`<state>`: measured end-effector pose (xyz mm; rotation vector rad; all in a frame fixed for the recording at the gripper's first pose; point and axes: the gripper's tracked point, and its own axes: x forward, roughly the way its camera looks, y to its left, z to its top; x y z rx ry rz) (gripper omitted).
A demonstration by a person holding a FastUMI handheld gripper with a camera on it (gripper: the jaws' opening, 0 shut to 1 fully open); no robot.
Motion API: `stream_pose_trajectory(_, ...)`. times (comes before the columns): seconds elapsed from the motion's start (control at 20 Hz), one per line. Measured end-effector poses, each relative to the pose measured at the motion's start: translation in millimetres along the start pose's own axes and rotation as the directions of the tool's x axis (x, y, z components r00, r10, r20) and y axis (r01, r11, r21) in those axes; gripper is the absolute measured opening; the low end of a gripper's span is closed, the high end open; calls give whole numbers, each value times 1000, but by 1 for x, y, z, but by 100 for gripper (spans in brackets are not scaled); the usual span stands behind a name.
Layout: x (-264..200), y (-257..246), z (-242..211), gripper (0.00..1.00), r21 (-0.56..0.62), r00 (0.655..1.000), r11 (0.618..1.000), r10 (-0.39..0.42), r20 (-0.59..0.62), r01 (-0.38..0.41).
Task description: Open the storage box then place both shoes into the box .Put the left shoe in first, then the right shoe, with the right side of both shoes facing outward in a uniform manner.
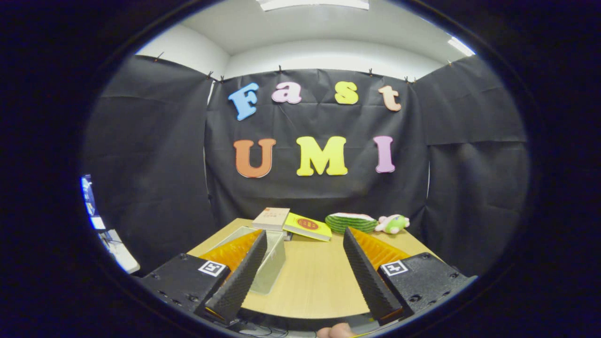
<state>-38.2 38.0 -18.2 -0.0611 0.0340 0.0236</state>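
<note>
Hovering above the near edge of the worktop (310,277), the gripper (305,277) has its fingers spread wide apart w/ nothing between them but bare wood; they hold nothing and touch nothing.

The storage box (270,263), clear plastic, sits on the worktop just ahead of the left finger and is partly hidden behind it. Can't tell whether its lid is up or down: the finger covers much of it and the clear walls blur together. Nothing shoe-like can be made out inside it or on the worktop, so where the shoes are can't be told. That fits either a stage before the shoes go in or a view that simply misses them, so no call on progress.

Beyond the fingers, at the far end near the booth wall: a tan book (271,218), a yellow book (308,226), a watermelon-slice toy (351,222) and a small plush toy (393,224).

Risks, as a judgement:
- Clear box is hard to read, so its edges and lid seam could be misjudged and the fingers could clip a wall instead of the lid.
- Box looks light and sits close to the worktop's left edge, so a sideways push from the left finger could slide it off.
- Books lie right behind the box; shoving it forward would jam it against them.
- A fingertip (335,331) shows just below the fingers.
</note>
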Motion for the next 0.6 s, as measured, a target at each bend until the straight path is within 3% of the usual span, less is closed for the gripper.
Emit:
stream_pose_trajectory(0.2,-14,-41,13,100,11,992,994,-109,63,108)
stream_pose_trajectory(0.6,-4,-77,-13,100,106,989,984,-148,-1,147)
